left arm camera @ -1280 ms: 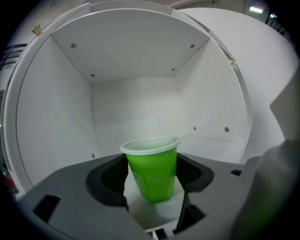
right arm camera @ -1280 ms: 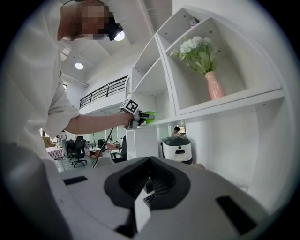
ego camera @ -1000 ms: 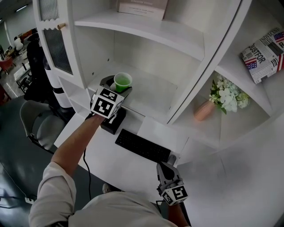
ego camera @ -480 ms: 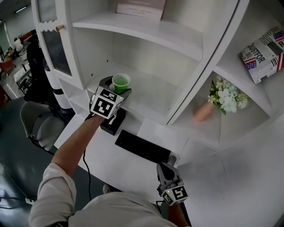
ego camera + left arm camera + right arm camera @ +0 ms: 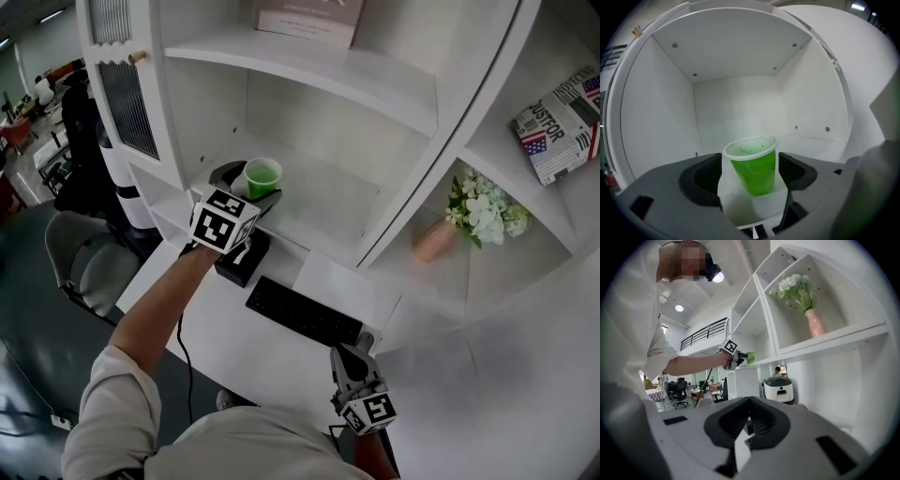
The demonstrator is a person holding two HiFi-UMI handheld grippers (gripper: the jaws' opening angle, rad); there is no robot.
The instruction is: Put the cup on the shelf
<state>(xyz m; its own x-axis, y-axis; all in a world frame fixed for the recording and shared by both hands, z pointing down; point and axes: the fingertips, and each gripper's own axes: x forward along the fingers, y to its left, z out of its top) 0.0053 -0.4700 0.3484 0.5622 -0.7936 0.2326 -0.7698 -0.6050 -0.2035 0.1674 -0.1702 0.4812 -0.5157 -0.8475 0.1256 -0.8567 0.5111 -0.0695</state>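
A green plastic cup (image 5: pixel 262 176) stands upright on the floor of the white shelf compartment (image 5: pixel 323 202). My left gripper (image 5: pixel 250 187) reaches into that compartment, its jaws opening, one on either side of the cup. In the left gripper view the cup (image 5: pixel 753 164) sits between the dark pads (image 5: pixel 701 180) with a gap on both sides, so nothing presses on it. My right gripper (image 5: pixel 350 352) hangs low near the desk's front edge, away from the shelf, its jaws (image 5: pixel 750 401) meeting with nothing between them.
A black keyboard (image 5: pixel 303 312) and a black box (image 5: pixel 239 264) lie on the white desk (image 5: pixel 220 323) under the shelf. A pink vase (image 5: pixel 433 240) of white flowers stands in the compartment to the right, with a printed book (image 5: pixel 561 117) above it. A grey chair (image 5: pixel 80 261) stands at left.
The left gripper's jaws have spread away from the cup, which stays standing on the shelf. The gripper has drawn back slightly toward me. The right gripper has not moved.
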